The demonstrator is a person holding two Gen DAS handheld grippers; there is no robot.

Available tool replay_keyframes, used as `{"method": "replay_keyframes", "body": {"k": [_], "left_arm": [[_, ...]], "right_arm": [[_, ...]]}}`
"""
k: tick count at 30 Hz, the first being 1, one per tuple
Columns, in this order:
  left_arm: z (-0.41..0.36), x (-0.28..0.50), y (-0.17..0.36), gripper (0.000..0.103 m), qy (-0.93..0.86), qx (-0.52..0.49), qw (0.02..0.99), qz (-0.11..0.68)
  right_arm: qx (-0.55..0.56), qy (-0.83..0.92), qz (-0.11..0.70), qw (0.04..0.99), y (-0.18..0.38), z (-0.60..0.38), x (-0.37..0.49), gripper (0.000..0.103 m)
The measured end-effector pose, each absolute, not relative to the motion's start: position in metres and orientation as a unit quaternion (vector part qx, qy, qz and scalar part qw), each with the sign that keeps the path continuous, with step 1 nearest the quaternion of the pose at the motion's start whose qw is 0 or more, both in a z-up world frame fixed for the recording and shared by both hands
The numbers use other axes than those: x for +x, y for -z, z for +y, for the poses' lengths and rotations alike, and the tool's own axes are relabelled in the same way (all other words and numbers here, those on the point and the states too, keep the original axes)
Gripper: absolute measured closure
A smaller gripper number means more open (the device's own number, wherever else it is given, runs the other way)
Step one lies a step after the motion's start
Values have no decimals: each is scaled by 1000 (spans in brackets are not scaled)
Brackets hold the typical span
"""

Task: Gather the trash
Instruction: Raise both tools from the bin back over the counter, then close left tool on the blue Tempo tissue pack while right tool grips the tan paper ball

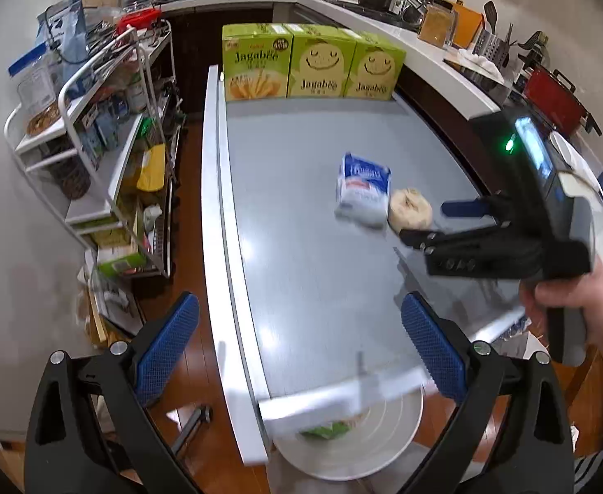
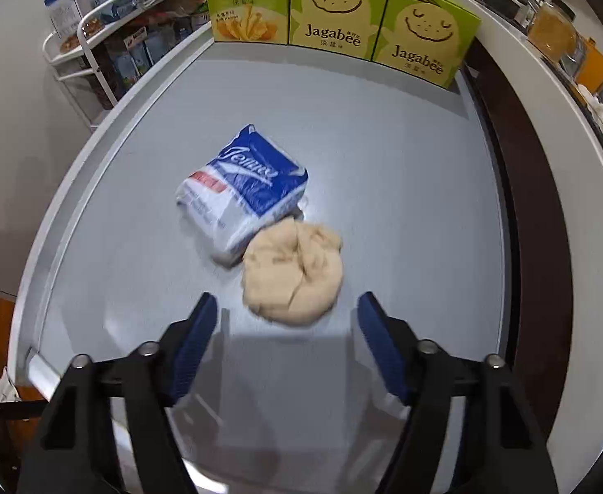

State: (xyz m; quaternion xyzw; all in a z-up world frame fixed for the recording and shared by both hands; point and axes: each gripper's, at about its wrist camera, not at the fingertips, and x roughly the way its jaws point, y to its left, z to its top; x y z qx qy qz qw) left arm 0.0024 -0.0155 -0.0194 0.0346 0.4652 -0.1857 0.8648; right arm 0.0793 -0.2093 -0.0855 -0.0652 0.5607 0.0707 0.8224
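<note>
On the grey table [image 2: 383, 144] a beige crumpled wad [image 2: 293, 273] lies against a blue-and-white tissue pack [image 2: 243, 197]. My right gripper [image 2: 289, 329] hovers open just short of the wad, with nothing between its blue pads. The left wrist view shows that same right gripper [image 1: 437, 224], held by a hand [image 1: 581, 304], beside the wad [image 1: 410, 208] and pack [image 1: 361, 189]. My left gripper [image 1: 301, 346] stands wide open and empty over the table's near corner. Below it sits a round white bin [image 1: 383, 448] with a green scrap [image 1: 326, 432] inside.
Three green Jagabee boxes [image 2: 338, 12] line the table's far end. A white shelf cart [image 1: 95, 123] packed with goods stands left of the table over wooden floor. A white counter [image 1: 424, 45] with kitchenware and a red pot [image 1: 556, 99] runs along the right.
</note>
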Motion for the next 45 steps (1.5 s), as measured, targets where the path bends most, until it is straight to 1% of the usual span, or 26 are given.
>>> {"method": "replay_keyframes", "body": {"k": [1, 2, 6, 11, 12, 13, 14, 15, 16, 23, 25, 26, 27, 28, 29, 32, 33, 34, 37, 45], "left_arm": [[-18, 7, 19, 4, 187, 37, 866, 463], [-21, 12, 18, 4, 189, 40, 866, 462], [-39, 35, 21, 4, 204, 59, 862, 461], [-72, 69, 39, 4, 235, 88, 843, 475], [-77, 74, 42, 4, 241, 91, 839, 480], [-84, 79, 46, 4, 247, 95, 834, 484], [-91, 86, 52, 4, 254, 98, 829, 489], [-95, 90, 55, 4, 260, 99, 826, 490], [-101, 95, 59, 4, 270, 100, 822, 491], [-125, 108, 79, 4, 287, 126, 812, 493], [-128, 109, 81, 4, 289, 132, 811, 491], [-130, 109, 84, 5, 290, 136, 810, 492], [-132, 110, 86, 8, 290, 141, 809, 492], [-134, 110, 88, 14, 291, 145, 807, 493], [-136, 109, 91, 21, 290, 151, 804, 497], [-138, 108, 95, 32, 291, 158, 804, 495], [-138, 107, 95, 34, 293, 162, 804, 491], [-139, 106, 95, 35, 293, 166, 804, 490], [-141, 105, 95, 49, 292, 171, 806, 485], [-131, 91, 82, 50, 286, 161, 815, 478]], "right_arm": [[-65, -74, 563, 820, 89, -209, 85, 53], [-65, -73, 567, 818, 91, -209, 88, 55], [-50, -71, 567, 819, 90, -221, 92, 56], [-32, -45, 574, 817, 90, -252, 79, 55], [-26, -42, 574, 817, 89, -256, 76, 55], [-21, -39, 571, 819, 88, -261, 74, 51], [-17, -33, 566, 824, 86, -265, 71, 38], [-15, -28, 559, 829, 83, -268, 70, 28], [-13, -24, 551, 834, 81, -269, 68, 26], [-21, -26, 546, 837, 83, -265, 71, 26], [-21, -28, 551, 834, 87, -264, 73, 29], [-24, -27, 553, 833, 89, -263, 74, 31], [-25, -27, 555, 831, 91, -263, 75, 37], [-25, -27, 558, 829, 93, -263, 75, 41], [-23, -27, 561, 827, 96, -263, 75, 42], [-20, -29, 562, 826, 98, -265, 74, 50], [-19, -29, 563, 826, 99, -265, 74, 55], [-19, -27, 563, 826, 99, -266, 73, 56], [-12, -26, 561, 828, 99, -268, 72, 56], [13, -21, 557, 830, 94, -274, 66, 57]]}}
